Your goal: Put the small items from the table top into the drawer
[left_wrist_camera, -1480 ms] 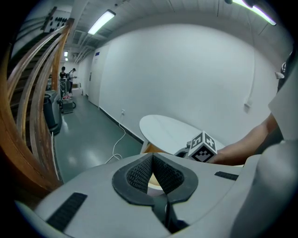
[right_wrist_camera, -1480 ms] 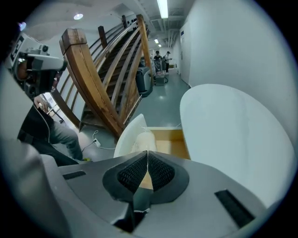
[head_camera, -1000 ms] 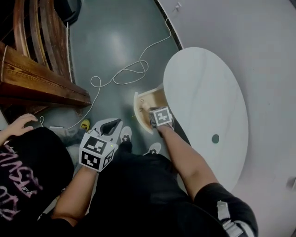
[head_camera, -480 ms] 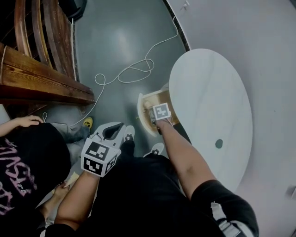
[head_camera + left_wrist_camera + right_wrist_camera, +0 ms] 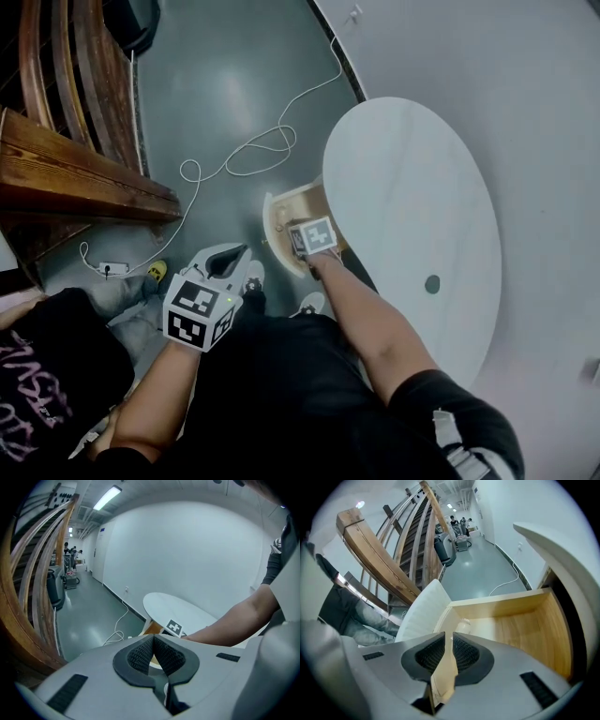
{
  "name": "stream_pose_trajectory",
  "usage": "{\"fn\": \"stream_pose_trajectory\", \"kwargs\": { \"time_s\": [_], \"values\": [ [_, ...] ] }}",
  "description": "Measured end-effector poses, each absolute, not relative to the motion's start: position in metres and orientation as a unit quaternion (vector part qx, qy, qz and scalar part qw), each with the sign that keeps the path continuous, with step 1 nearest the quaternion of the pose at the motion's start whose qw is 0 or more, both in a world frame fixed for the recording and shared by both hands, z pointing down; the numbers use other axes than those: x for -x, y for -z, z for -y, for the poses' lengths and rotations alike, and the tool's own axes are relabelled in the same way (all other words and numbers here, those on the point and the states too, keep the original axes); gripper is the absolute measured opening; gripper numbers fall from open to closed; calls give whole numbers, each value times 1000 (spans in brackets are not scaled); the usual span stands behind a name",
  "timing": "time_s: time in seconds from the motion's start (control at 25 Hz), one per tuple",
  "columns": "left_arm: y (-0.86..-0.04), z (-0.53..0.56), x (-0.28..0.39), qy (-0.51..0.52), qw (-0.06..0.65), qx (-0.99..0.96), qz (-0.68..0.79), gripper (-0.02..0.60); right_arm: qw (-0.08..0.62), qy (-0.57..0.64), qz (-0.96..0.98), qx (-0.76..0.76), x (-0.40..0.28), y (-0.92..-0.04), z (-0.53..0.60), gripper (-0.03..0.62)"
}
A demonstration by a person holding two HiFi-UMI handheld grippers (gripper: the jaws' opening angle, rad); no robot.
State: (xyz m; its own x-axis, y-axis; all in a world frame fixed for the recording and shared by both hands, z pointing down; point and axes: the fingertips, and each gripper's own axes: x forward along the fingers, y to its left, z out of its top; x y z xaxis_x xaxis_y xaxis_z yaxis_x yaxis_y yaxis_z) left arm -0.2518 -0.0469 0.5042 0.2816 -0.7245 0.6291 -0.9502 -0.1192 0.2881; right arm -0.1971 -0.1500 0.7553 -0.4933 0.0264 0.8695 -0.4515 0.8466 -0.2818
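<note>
Opening its jaws over the drawer, right tool straddles flat tan piece.

The right gripper, clamped shut a second ago, is now opening its jaws over the drawer, so the thin tan piece stands loosely between the pads instead of being pinched. In the head view the bystander's hand, which lay well inside the left edge, has pulled back until only a sliver shows. The black shirt with pink print has slid lower into the corner, and the whole scene has shifted a little to the left
</note>
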Motion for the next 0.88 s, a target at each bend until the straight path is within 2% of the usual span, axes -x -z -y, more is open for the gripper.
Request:
{"fn": "stream_pose_trajectory", "kwargs": {
  "time_s": [0.48, 0.88],
  "values": [
    [-491, 68, 221, -169, 304, -759, 550, 15, 380, -250, 880, -135, 181, -649, 141, 20],
    [-471, 96, 182, -172, 269, -793, 519, 15, 255, -237, 914, -208, 95, -521, 151, 12]
  ]
}}
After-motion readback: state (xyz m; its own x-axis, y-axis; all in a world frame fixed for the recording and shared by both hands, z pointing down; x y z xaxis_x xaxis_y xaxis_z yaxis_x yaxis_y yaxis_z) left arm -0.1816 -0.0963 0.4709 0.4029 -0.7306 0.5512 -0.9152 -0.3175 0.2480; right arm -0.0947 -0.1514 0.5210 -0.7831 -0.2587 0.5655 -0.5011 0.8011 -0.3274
